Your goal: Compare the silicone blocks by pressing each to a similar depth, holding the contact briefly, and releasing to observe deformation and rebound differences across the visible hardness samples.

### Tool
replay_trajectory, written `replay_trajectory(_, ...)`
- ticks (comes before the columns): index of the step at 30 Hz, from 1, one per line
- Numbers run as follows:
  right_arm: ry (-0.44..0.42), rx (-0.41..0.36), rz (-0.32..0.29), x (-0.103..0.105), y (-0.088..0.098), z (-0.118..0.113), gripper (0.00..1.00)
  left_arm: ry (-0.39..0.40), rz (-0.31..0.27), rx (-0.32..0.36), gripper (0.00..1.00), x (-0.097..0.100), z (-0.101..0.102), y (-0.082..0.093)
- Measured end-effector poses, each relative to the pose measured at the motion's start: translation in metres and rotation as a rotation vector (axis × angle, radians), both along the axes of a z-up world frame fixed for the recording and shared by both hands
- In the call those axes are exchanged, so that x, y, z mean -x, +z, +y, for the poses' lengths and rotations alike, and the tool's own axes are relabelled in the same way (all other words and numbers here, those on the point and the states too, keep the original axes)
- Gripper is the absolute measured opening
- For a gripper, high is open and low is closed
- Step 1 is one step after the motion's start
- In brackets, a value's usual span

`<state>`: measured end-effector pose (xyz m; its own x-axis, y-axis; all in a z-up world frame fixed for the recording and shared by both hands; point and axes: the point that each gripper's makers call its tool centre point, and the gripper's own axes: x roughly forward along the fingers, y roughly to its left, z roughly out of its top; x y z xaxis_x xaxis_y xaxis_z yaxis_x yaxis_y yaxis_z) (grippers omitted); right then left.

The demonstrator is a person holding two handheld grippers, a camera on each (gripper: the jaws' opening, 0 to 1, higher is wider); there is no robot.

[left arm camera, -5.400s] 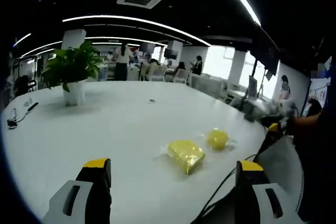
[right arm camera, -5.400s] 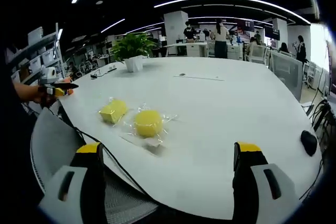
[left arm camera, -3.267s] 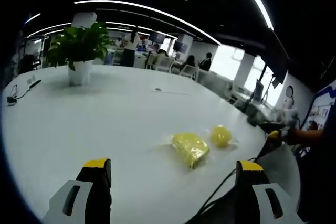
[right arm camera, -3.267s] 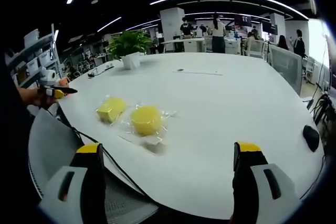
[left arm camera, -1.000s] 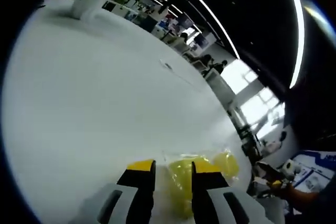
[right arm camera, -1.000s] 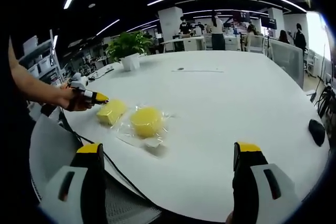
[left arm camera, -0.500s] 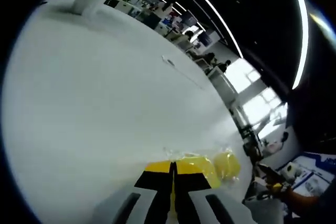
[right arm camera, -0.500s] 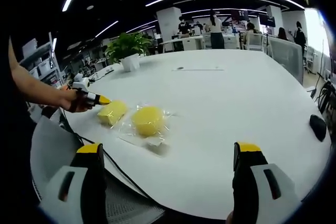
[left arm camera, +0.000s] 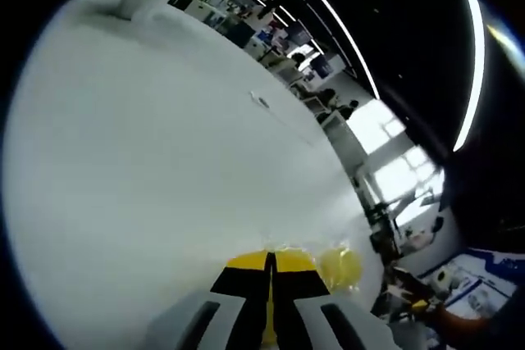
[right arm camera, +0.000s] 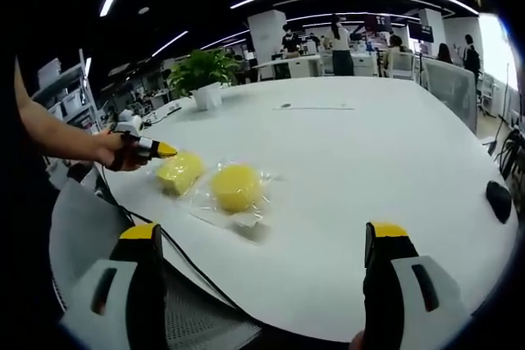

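1. Yellow silicone, two pieces of it, lies on the white counter (right arm camera: 353,170) inside clear plastic wrap: a rectangular block (right arm camera: 179,171) and, just beside it, a round block (right arm camera: 236,187).
2. From the right gripper view, the left tool (right arm camera: 166,151) comes in from the left, held in a person's hand (right arm camera: 113,152), its yellow tip at the near upper edge of the rectangular block (whether it presses in or merely touches, I cannot tell from here).
3. In the left gripper view, that same left tool (left arm camera: 270,261) has its two yellow-tipped jaws drawn together with no gap between them, and nothing is caught in them.
4. Just past those tips a sliver of the rectangular block (left arm camera: 289,249) shows, with the round block (left arm camera: 340,268) to its right under crinkled wrap.
5. The right tool (right arm camera: 264,239) hangs back over the counter's near edge, jaws spread wide and holding nothing, well apart from both blocks.
6. A black cable (right arm camera: 190,269) runs along the near edge of the counter, over the grey mesh back of a chair (right arm camera: 78,239).
7. A potted plant (right arm camera: 203,77) stands at the far side of the counter, and a dark computer mouse (right arm camera: 498,201) lies near its right edge.
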<state>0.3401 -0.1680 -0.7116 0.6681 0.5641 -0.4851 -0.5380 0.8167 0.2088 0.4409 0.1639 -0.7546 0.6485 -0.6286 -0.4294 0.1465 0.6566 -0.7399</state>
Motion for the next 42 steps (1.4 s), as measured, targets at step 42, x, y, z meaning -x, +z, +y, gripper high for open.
replay_trajectory(42,0.018,-0.063,-0.061,-0.012,0.026,0.016,0.96,-0.183,-0.349,-0.142,0.0,0.002,-0.024,0.115)
